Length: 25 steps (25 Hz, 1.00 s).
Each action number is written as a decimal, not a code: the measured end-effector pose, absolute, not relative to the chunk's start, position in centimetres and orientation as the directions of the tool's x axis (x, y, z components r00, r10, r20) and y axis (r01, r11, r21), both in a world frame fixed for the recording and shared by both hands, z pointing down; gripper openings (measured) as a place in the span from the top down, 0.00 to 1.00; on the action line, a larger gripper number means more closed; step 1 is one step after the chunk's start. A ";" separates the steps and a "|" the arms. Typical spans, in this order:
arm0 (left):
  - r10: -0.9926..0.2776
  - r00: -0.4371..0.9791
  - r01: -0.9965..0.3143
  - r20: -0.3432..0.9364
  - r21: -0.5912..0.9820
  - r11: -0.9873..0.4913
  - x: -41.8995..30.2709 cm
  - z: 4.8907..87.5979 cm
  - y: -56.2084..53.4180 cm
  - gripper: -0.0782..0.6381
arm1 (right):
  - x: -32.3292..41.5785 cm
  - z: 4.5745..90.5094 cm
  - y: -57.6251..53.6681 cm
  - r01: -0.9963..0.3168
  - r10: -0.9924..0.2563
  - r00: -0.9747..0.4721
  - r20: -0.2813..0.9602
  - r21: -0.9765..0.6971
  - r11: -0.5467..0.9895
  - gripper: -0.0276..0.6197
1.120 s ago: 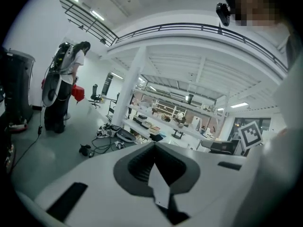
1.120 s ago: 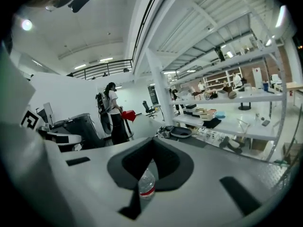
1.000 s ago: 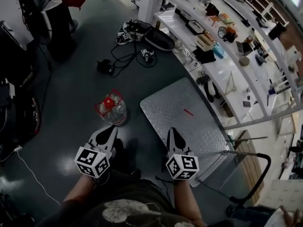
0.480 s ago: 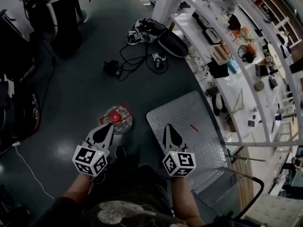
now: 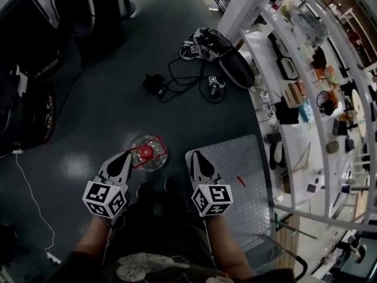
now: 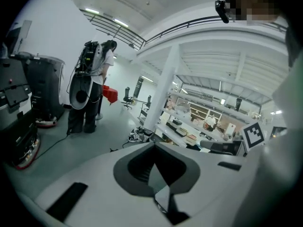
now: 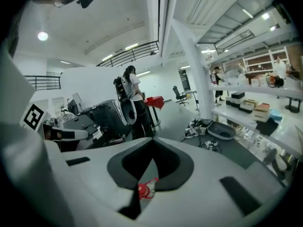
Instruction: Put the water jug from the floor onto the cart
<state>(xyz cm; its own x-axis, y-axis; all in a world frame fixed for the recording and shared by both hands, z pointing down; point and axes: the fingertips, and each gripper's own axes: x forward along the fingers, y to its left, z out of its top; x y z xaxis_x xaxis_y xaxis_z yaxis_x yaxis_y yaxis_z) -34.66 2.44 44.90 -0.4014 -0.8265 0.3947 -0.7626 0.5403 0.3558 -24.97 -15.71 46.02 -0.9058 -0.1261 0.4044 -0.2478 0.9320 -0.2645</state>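
Observation:
The water jug (image 5: pixel 148 152), clear with a red cap and red handle, stands on the dark floor. It is just left of the cart's metal tread-plate deck (image 5: pixel 235 170). My left gripper (image 5: pixel 125 156) is shut, its tip close beside the jug's left side; I cannot tell whether it touches. My right gripper (image 5: pixel 194 155) is shut too, its tip over the deck's near-left corner, to the right of the jug. In the right gripper view the red cap (image 7: pixel 143 189) shows below the closed jaws. The left gripper view shows its jaws together with nothing between them.
Tangled cables and small devices (image 5: pixel 194 69) lie on the floor beyond the jug. White shelving (image 5: pixel 294 81) full of items runs along the right. A black machine (image 5: pixel 23 105) stands at the left, and a person (image 6: pixel 90 89) stands farther back. The cart's handle (image 5: pixel 297 264) is at the lower right.
Both grippers have moved forward and come closer to the jug, which now sits between their tips. The jug and cart have stayed in place on the floor.

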 end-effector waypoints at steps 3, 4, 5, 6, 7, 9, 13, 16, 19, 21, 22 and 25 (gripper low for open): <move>-0.790 -0.454 -0.721 0.413 0.351 0.597 -36.4 46.7 3.3 0.88 | -27.1 49.7 -15.3 -0.197 -0.049 -0.869 0.492 -0.253 0.947 0.97; -0.778 -0.467 -0.708 0.420 0.350 0.613 -36.9 47.5 3.7 0.88 | -27.7 51.1 -15.1 -0.185 -0.033 -0.857 0.514 -0.247 0.951 0.97; -0.768 -0.476 -0.697 0.428 0.349 0.627 -37.4 48.4 4.0 0.88 | -28.3 52.4 -14.9 -0.178 -0.025 -0.846 0.532 -0.238 0.955 0.97; -0.759 -0.482 -0.687 0.438 0.348 0.638 -37.8 49.3 4.4 0.88 | -28.7 53.7 -14.8 -0.173 -0.022 -0.837 0.546 -0.227 0.958 0.97; -0.750 -0.486 -0.679 0.449 0.347 0.648 -37.9 50.2 4.7 0.88 | -29.1 54.9 -14.7 -0.169 -0.018 -0.829 0.559 -0.219 0.961 0.97; -0.733 -0.487 -0.661 0.475 0.347 0.665 -38.1 52.3 5.3 0.88 | -29.7 57.3 -14.2 -0.159 -0.003 -0.812 0.584 -0.216 0.963 0.97; -0.705 -0.481 -0.631 0.521 0.353 0.691 -38.4 56.6 6.6 0.88 | -30.8 62.4 -13.2 -0.135 0.040 -0.760 0.649 -0.218 0.967 0.95; -0.698 -0.469 -0.619 0.542 0.362 0.697 -38.6 59.6 7.2 0.88 | -31.7 66.4 -12.3 -0.105 0.081 -0.709 0.701 -0.218 0.970 0.85; -0.693 -0.457 -0.612 0.557 0.369 0.700 -38.7 62.4 7.4 0.88 | -32.5 70.0 -11.6 -0.082 0.103 -0.664 0.741 -0.210 0.974 0.81; -0.691 -0.449 -0.605 0.567 0.376 0.702 -38.7 64.0 7.4 0.88 | -32.8 72.0 -11.2 -0.077 0.109 -0.633 0.767 -0.202 0.976 0.80; -0.689 -0.443 -0.600 0.573 0.382 0.703 -38.7 64.7 7.5 0.88 | -33.0 72.9 -11.0 -0.072 0.111 -0.615 0.781 -0.196 0.978 0.80; -0.681 -0.421 -0.584 0.599 0.395 0.709 -38.6 67.0 7.7 0.88 | -33.4 75.5 -10.4 -0.054 0.108 -0.564 0.819 -0.167 0.984 0.78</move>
